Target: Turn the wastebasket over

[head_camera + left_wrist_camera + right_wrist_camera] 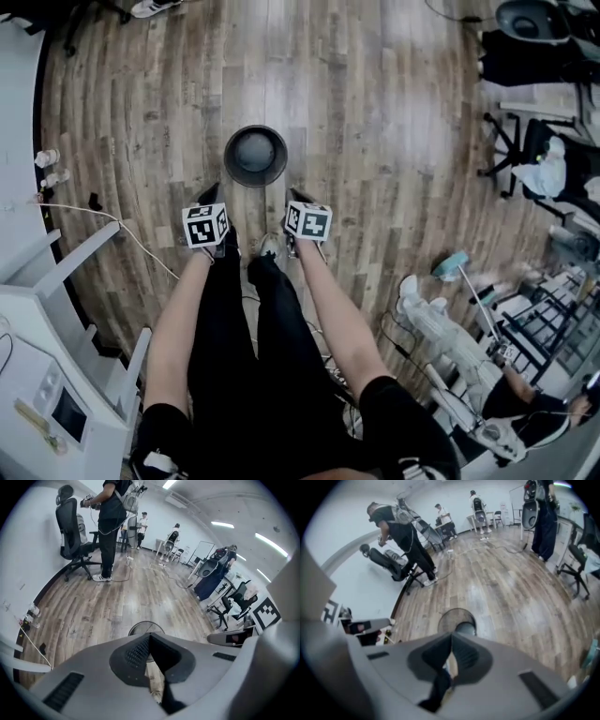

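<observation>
The wastebasket (pixel 255 156) is dark grey, black-rimmed; the floor (pixel 375 112) shows brown-grey wood-grain planks; the left claw (pixel 210 193) and right claw (pixel 296 196) carry white cubes with black square markers; trousers (pixel 281 375) are black.

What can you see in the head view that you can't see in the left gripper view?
Only the head view: the wearer's legs in black trousers, the marker cubes on both grippers, and a white machine at the left edge.
Only the left gripper view: a black office chair, a standing person beside it, and ceiling lights.
Both: the round wastebasket standing on the wood floor, and the left claw, shut with nothing in it.
</observation>
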Motion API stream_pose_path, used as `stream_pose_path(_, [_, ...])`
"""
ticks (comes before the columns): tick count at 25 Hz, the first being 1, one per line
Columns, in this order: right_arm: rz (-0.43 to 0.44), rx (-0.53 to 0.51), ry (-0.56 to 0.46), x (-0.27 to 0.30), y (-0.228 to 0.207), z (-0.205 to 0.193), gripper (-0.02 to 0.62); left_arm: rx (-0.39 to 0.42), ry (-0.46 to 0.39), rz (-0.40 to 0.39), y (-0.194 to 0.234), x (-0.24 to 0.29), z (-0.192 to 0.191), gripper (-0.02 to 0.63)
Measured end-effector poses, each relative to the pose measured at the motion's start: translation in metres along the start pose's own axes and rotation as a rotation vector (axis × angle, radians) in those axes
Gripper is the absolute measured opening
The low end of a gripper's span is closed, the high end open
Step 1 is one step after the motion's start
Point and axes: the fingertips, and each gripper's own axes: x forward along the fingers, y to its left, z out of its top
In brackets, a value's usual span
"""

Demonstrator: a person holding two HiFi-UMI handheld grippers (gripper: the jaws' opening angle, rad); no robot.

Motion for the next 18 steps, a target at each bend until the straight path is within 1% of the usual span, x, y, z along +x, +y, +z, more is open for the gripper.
stream_pose_path(6, [0.049,-0.004,-0.151,-0.105,0.041,0.038,0.034,0.032,-0.155,-0.078,-0.058,-0.105,0.059,0.034])
stream_pose_path(13, [0.118,-0.037,-0.318,-0.226,0.082,0.062,0.034,0.081,-0.328,-0.167,-0.136,-0.233,0.102,0.034])
stream_pose_path(16, [0.142,-0.067,-0.379,-0.27,0.1,0.064,0.034,0.126,-0.393,-0.202,-0.168,-0.28,0.111,0.034])
stream_pose_path(18, [0.15,-0.085,-0.42,-0.3,0.11,0.065,0.034,0.173,-0.447,-0.219,-0.188,-0.312,0.118,0.034])
